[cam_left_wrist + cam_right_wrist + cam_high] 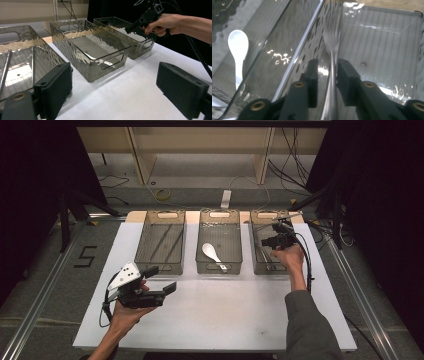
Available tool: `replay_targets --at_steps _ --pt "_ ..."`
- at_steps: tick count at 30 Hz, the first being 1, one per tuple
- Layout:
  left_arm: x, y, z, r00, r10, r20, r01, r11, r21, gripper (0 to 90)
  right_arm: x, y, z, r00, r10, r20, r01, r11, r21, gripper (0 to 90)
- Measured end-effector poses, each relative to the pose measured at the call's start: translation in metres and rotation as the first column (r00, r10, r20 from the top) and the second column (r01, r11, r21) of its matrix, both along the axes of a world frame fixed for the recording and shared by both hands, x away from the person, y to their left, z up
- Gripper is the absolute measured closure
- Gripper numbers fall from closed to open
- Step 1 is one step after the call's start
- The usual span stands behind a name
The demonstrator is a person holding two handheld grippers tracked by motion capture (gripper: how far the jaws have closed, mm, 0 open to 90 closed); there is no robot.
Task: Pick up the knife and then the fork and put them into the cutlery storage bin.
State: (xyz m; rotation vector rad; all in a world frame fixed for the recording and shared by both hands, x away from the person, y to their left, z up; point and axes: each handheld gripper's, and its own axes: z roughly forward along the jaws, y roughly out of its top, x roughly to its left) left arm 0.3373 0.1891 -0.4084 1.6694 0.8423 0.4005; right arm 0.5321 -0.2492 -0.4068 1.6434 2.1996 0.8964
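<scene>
The fork [331, 53] lies in the right-hand bin [260, 265], its stem running between the jaws of the right gripper [327, 72]; before that, working from the left, we note the following. The left bin [161, 262] holds two long thin metal rods [167, 242]; just in front of it the left gripper [162, 280] hovers over the white table [225, 315], jaws spread wide and holding nothing. The middle bin [220, 267] contains a white spoon [212, 254]. At the right bin, we see the right gripper's jaws parted a little; the pads stand clear of the fork on both sides, so we read it as released, resting on the bin floor beside the wall nearest the middle bin.
</scene>
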Motion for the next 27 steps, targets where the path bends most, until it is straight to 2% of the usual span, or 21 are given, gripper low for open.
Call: replay_targets --at_steps 7,16,19,27 --pt "0.0 0.0 0.0 1.0 0.0 0.0 0.0 1.0 0.005 12.4 -0.005 -0.004 0.006 1.0 -0.001 0.009 0.0 1.0 0.007 60.4" --pt "0.0 0.0 0.0 1.0 -0.001 -0.001 0.001 1.0 0.005 12.4 -0.016 -0.001 0.02 0.9969 0.044 0.065 -0.046 0.9986 0.027 51.0" --pt "0.0 0.0 0.0 1.0 0.003 0.002 -0.003 1.0 -0.004 12.4 -0.019 0.0 0.023 0.9958 0.056 0.073 -0.059 0.9974 0.041 48.2" --pt "0.0 0.0 0.0 1.0 -0.003 -0.001 0.003 1.0 0.005 12.4 -0.028 0.004 0.027 0.9922 0.084 0.092 -0.09 0.9939 0.063 44.1"
